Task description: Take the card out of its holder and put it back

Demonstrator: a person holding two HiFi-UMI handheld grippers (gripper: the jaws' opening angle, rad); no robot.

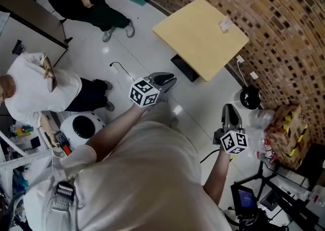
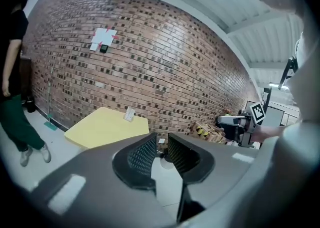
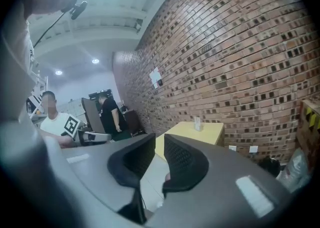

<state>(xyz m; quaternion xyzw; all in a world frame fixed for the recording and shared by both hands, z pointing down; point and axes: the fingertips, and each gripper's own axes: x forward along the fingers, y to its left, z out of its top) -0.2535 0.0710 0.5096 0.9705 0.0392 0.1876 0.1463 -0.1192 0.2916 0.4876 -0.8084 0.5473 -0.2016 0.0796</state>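
The clear card holder [image 1: 225,24] with its card stands near the far edge of a yellow table [image 1: 198,39], by the brick wall. It also shows small in the left gripper view [image 2: 129,114] and the right gripper view [image 3: 198,123]. Both grippers hang in the air well short of the table. My left gripper [image 1: 165,78] [image 2: 161,147] points toward the table, its jaws a narrow gap apart with nothing between them. My right gripper [image 1: 231,116] [image 3: 159,149] is held lower right, its jaws also slightly apart and empty.
A seated person in white [image 1: 40,88] and a standing person in dark clothes [image 1: 91,1] are at the left. A white round device [image 1: 81,126] sits on the floor. A taped cardboard box [image 1: 287,133], a black pot [image 1: 250,98] and stands crowd the right.
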